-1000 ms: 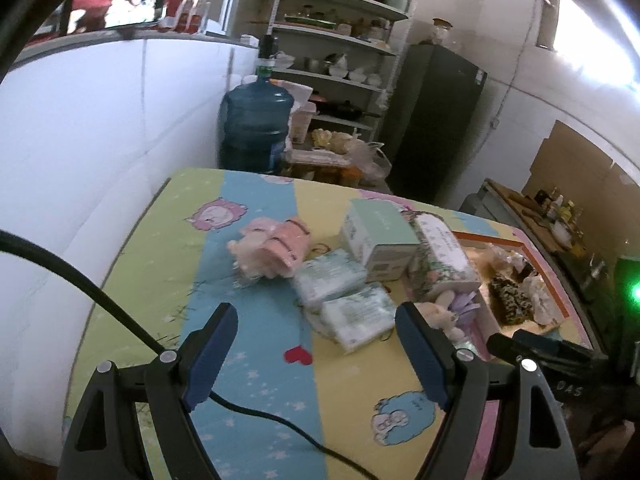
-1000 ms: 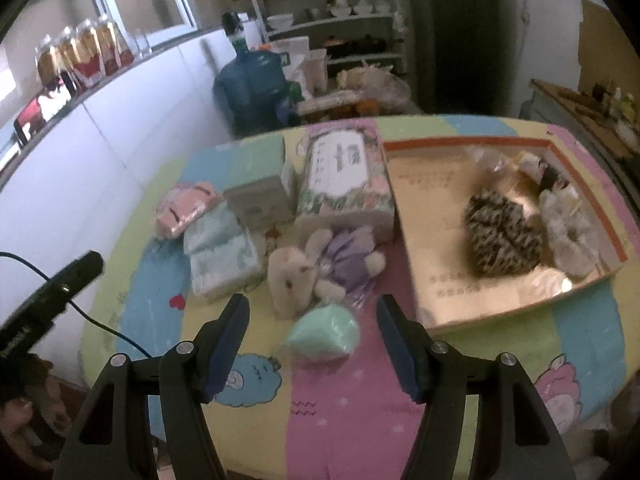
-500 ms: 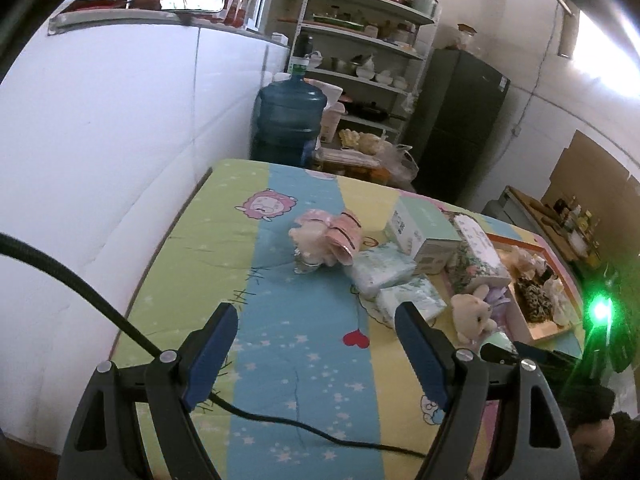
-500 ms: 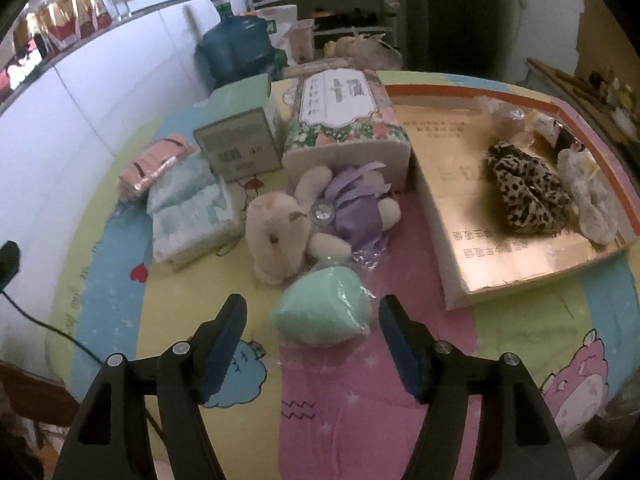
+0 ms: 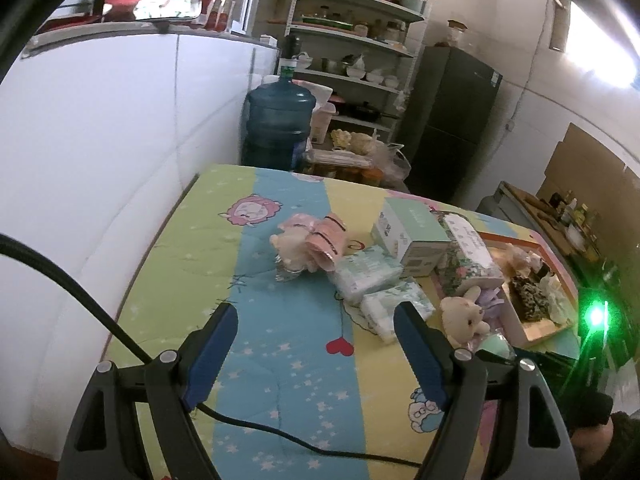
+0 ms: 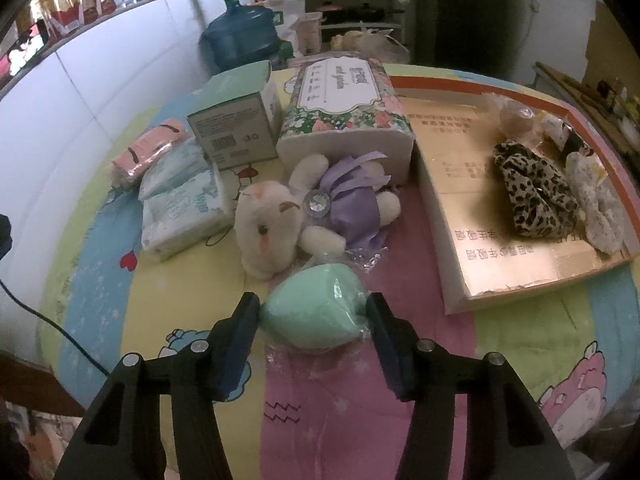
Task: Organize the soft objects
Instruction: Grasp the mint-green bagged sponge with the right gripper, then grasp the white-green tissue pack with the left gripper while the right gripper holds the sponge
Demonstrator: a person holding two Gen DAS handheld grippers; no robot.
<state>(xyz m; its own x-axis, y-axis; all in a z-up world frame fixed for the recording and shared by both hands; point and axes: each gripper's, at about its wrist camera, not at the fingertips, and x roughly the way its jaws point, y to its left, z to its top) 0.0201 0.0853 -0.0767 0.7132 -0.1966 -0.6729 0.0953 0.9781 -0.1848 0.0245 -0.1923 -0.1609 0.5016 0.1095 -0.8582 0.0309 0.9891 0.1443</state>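
Mint-green foam, a wrapped sponge (image 6: 316, 312), lies near the table's front edge between the right gripper (image 6: 312, 326), whose jaws have just been closing and now touch both its sides. Next comes a gentle squeeze and lift toward the cardboard tray (image 6: 472, 184). Left gripper (image 5: 314, 346) hangs wide, empty, above the cartoon-print cloth (image 5: 280, 360) in a cluttered kitchen.

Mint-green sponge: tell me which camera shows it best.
The right wrist view: the mint-green sponge fills the near centre, whole, between the right gripper fingers, which have just been closing. The left wrist view shows only a sliver behind its own finger.
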